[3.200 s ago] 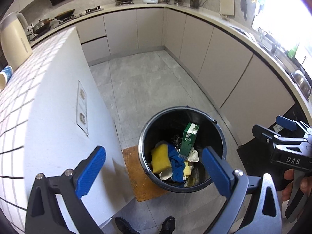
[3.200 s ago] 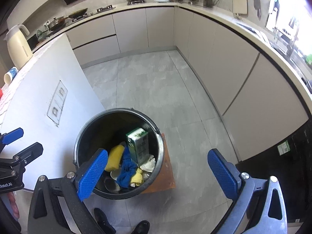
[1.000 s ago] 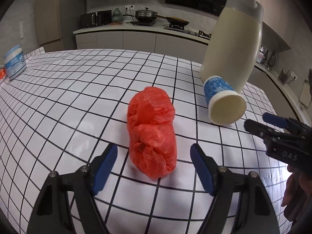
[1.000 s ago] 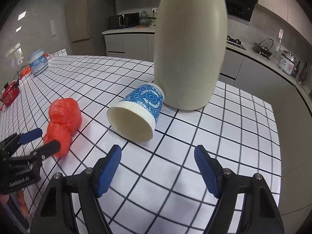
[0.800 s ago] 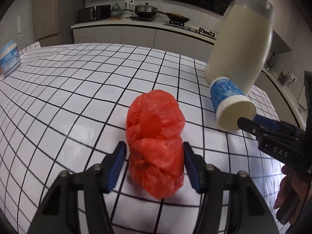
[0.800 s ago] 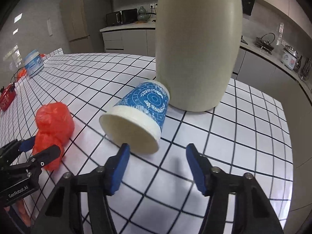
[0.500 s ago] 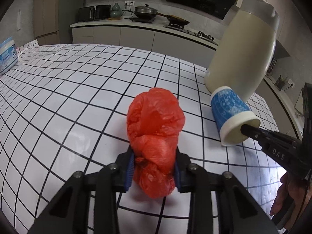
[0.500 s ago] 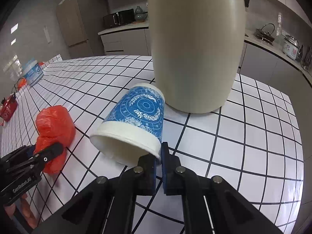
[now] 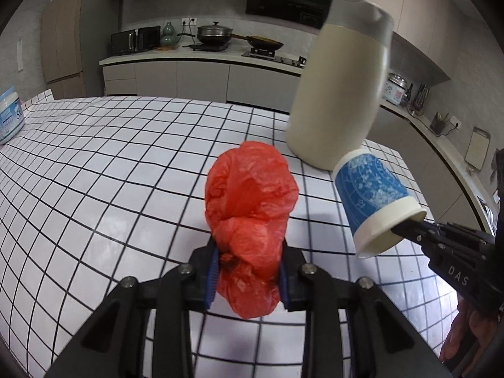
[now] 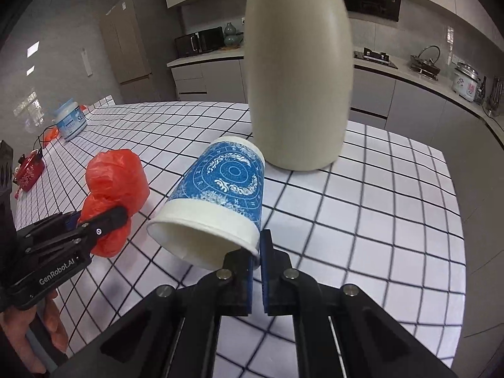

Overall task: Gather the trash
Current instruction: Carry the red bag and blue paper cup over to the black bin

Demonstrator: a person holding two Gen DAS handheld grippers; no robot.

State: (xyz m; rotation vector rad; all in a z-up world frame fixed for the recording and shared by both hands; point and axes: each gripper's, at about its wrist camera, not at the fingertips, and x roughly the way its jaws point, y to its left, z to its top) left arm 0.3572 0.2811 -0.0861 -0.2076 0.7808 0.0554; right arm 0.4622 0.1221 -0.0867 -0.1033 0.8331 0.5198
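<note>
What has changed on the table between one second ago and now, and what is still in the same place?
Both jaws have closed. The left gripper took hold of the red plastic bag, and the right gripper pinched the rim of the blue paper cup. Both things now look lifted off the checked tablecloth. The cream jug stayed where it was.

On my table (image 9: 94, 163), the bag (image 9: 252, 208) sits left of the cup (image 9: 375, 201), with the jug (image 9: 340, 94) behind them.
</note>
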